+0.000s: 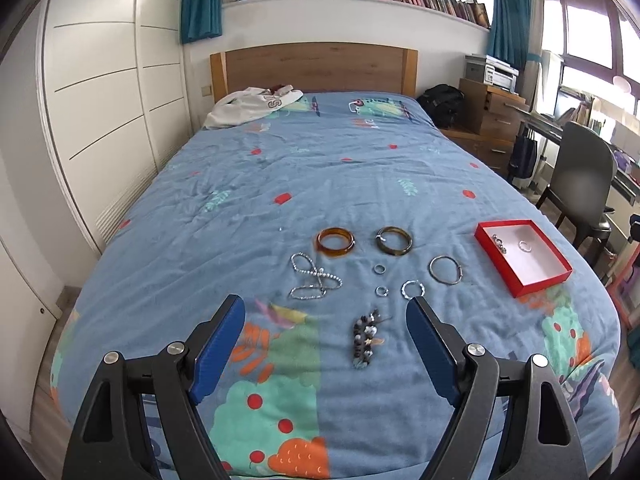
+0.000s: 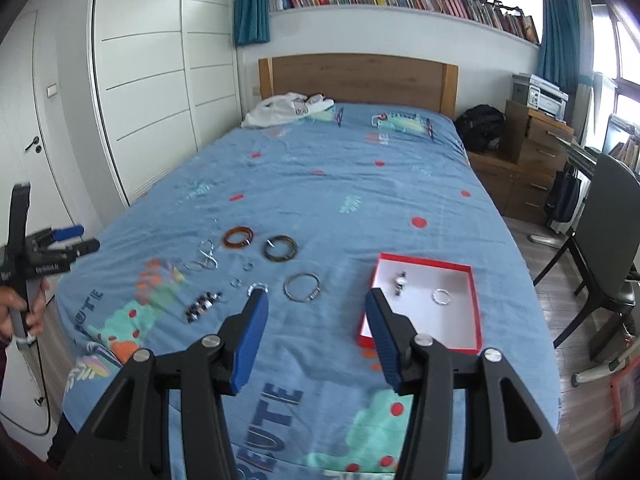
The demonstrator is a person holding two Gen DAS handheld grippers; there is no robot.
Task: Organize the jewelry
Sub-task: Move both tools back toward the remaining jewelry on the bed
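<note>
On the bed (image 1: pixel 360 184): two bangles (image 1: pixel 335 242), one red box (image 1: pixel 522 256).

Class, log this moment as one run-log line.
left tool: open, empty | right tool: open, empty | red box: two pieces inside | bangles: on bed

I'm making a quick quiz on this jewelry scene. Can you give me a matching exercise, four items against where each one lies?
Items:
1. amber bangle
2. small silver ring
3. dark beaded bracelet
4. white garment

Places:
A. inside the red box
B. by the headboard
C. on the bedspread, in the far row of jewelry
D. on the bedspread, nearest the left gripper

Pairs: 1-C, 2-A, 3-D, 4-B
</note>
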